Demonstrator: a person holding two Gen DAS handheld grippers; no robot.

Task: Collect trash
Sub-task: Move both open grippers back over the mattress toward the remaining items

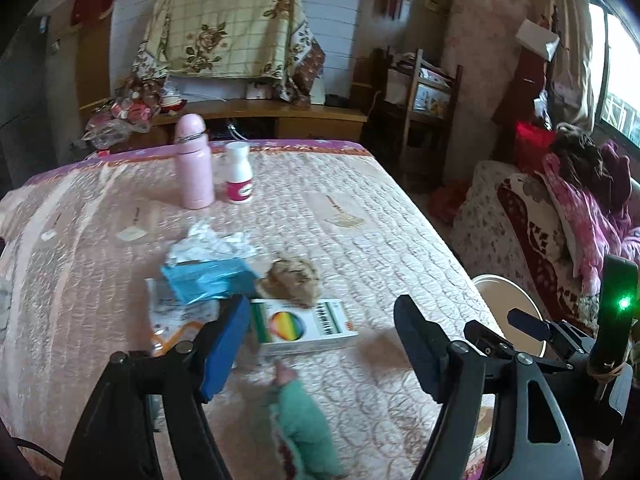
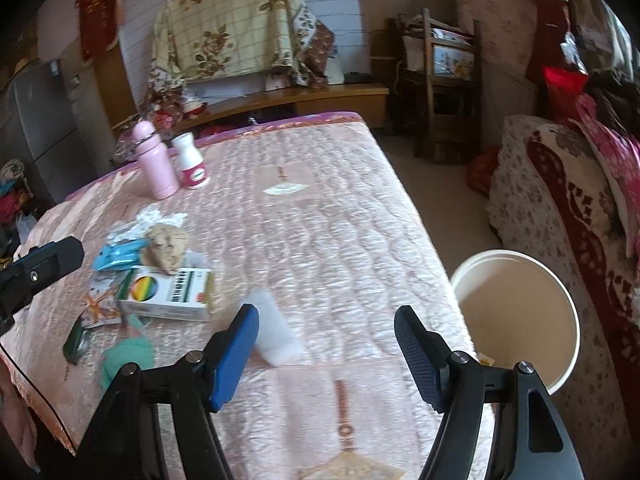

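Counting across the quilted bed (image 1: 360,220), I find two upright bottles at its far end, a pink flask (image 1: 195,164) and just beside it a white bottle (image 1: 239,174) with a pink label. Nearer lies a cluster of trash: one blue packet (image 1: 208,280), one white crumpled tissue (image 1: 216,244) behind it, one brown paper wad (image 1: 292,280) touching one white box (image 1: 308,326) with a rainbow print, one orange-printed wrapper (image 1: 176,328) and one green cloth-like piece (image 1: 296,420) close to the near edge. One white bucket (image 2: 516,312) stands on the floor just beside the bed's right side. Both grippers are in view: the left gripper (image 1: 320,344) stands wide with nothing between its fingers, over the box's near end, and the right gripper (image 2: 326,350) is likewise wide and holds nothing. Only the right view shows a pale translucent cup-like thing (image 2: 276,332) lying on the bed by the blue finger (image 2: 236,356), a small dark green item (image 2: 76,340) near the left edge, and the bucket's full mouth. Only the left view shows the right gripper's body with a green light (image 1: 623,303), in front of the bucket.
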